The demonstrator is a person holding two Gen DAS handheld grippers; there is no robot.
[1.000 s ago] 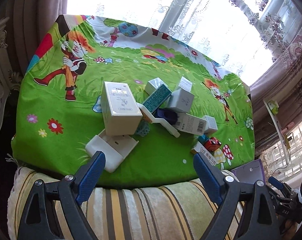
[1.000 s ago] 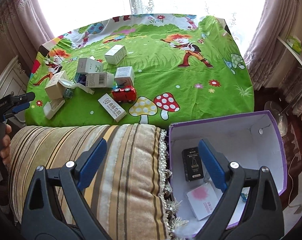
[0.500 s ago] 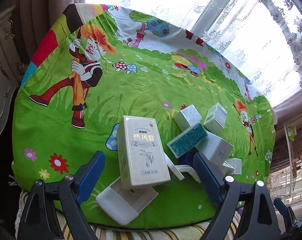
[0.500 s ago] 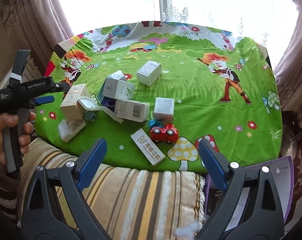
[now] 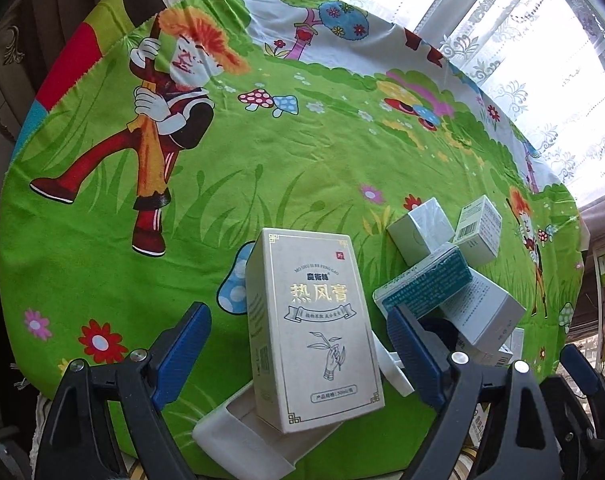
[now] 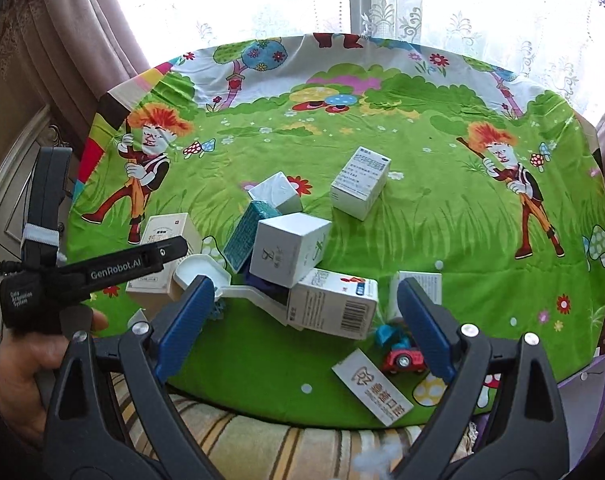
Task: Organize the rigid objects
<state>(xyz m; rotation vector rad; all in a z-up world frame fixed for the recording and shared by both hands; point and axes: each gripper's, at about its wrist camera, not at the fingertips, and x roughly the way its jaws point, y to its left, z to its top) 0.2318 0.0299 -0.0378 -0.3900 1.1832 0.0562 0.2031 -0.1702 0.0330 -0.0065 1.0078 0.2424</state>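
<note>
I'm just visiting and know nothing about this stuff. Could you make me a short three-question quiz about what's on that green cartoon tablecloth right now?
1. True or false: the left gripper is clamped shut on the tall cream cardboard box with gold lettering.
2. Which toy sits beside the flat white carton with the orange logo? A) red toy car B) yellow duck C) blue ball
3. Fill in: the teal patterned box leans against a white ____-shaped box.

Key: 1. False; the box stands between open jaws. 2. A, the red toy car. 3. Cube.
</note>
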